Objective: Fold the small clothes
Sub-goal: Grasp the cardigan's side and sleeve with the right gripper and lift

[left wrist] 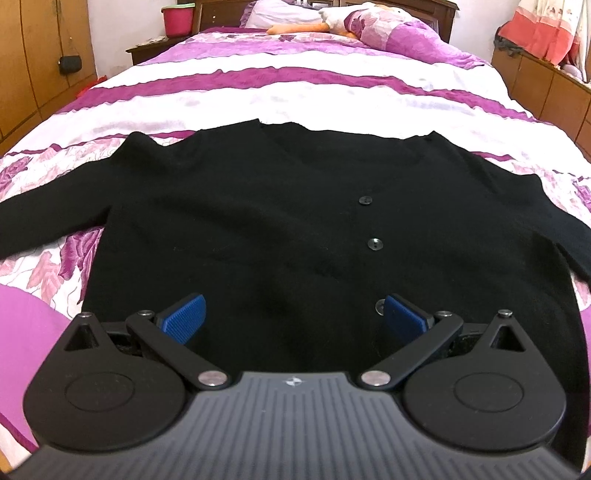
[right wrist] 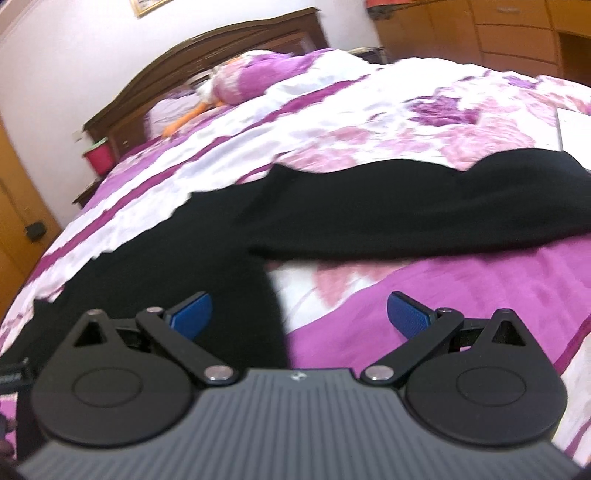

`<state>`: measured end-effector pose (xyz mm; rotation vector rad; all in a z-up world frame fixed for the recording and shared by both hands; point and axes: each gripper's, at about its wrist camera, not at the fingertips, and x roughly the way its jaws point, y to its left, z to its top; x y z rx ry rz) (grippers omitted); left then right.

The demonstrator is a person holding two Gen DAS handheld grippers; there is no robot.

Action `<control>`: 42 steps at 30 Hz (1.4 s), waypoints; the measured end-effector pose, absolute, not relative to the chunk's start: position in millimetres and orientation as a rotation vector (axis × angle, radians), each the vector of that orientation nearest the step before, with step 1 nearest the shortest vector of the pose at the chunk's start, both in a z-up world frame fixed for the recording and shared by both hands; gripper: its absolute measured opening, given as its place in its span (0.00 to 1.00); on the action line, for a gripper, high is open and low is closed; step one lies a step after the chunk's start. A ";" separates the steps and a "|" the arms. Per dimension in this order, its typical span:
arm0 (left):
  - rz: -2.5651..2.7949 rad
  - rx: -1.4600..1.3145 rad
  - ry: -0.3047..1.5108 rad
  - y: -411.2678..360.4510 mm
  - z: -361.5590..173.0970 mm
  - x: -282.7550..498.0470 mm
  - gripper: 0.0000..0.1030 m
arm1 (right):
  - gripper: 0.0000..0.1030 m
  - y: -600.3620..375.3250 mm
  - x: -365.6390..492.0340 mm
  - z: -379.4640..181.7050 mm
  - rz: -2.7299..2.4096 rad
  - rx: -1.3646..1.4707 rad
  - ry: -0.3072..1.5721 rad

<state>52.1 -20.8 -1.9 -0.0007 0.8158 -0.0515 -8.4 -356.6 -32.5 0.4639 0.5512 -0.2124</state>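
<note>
The black cardigan (left wrist: 295,221) lay flat on the bedspread (left wrist: 295,96), collar away. The right gripper (right wrist: 299,314), fingers wide and empty, faced its outstretched sleeve (right wrist: 424,218); the left gripper (left wrist: 293,319), equally wide, hovered over the hem.

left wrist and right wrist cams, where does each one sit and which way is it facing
Left wrist: above the hem of the black cardigan, facing up the bed to the headboard; open left gripper shows.
Right wrist: low at the cardigan's right side, looking along its sleeve; open right gripper shows.
Shared: cardigan, bed, red bucket.
</note>
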 end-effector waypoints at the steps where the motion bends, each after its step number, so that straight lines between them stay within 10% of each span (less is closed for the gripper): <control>1: -0.045 0.004 0.816 -21.5 -3.3 54.1 1.00 | 1.00 -363.3 -7.4 -34.2 -0.231 0.479 0.550; 34: -0.076 0.067 0.782 -23.7 -46.4 83.9 1.00 | 0.97 -475.4 -20.6 -72.1 -0.370 0.855 0.246; 42: -0.118 0.079 0.773 -20.3 -42.8 84.6 1.00 | 0.71 -489.8 -14.8 -75.6 -0.433 0.860 0.229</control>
